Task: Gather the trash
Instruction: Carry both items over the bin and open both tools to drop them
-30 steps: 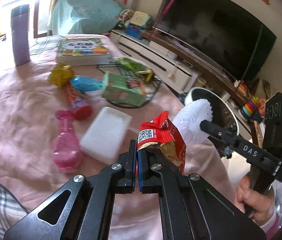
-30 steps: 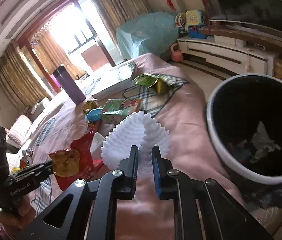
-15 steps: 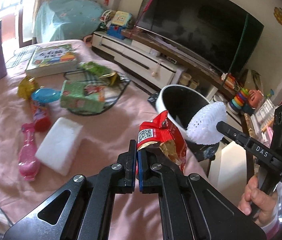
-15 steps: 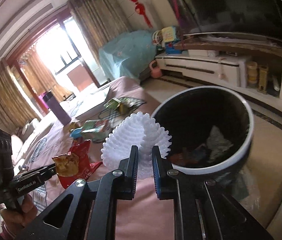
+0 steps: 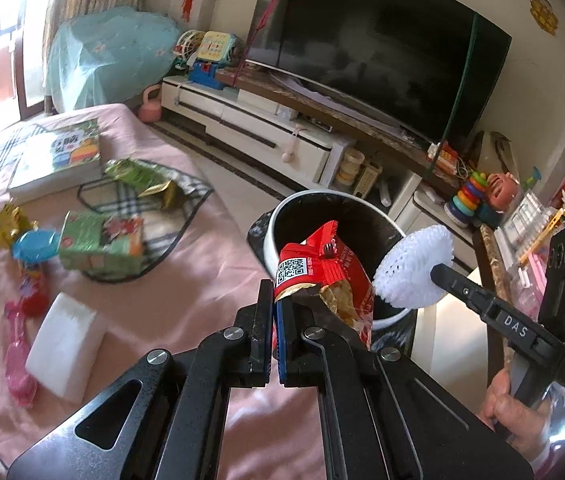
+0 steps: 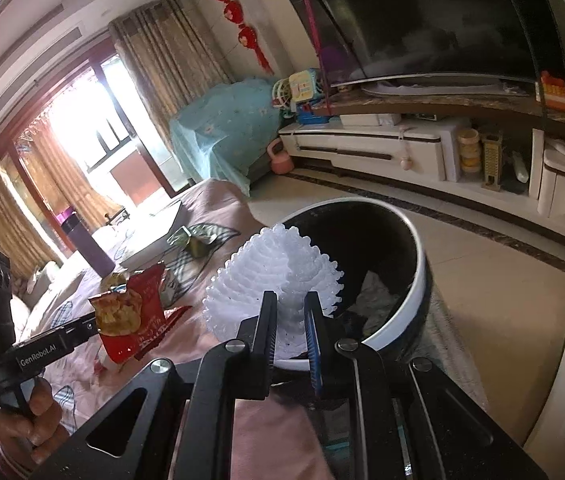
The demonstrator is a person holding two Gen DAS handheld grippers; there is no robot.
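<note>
red snack wrapper (image 5: 324, 280) sits pinched in the left gripper (image 5: 274, 308), jaws closed down to a sliver on its crumpled edge. white foam fruit net (image 6: 278, 280) is clamped in the right gripper (image 6: 290, 320), jaws part closed around its squashed middle. over the last second both have swung away from the pink-covered table (image 5: 210, 264) toward the trash bin (image 6: 414, 304) — a second ago the bin sat far off to the right, now its white rim and dark mouth lie right behind both items. the foam net hangs over the near rim of the bin, and the wrapper looks lined up with the opening too, though whether it is fully past the edge i cannot tell. that puts the carry about done, so letting go of both is the likely next step. left on the table, far left: a green carton (image 5: 100, 246), a white foam block (image 5: 64, 344), a pink bottle (image 5: 18, 364) and a green wrapper (image 5: 140, 178).
</note>
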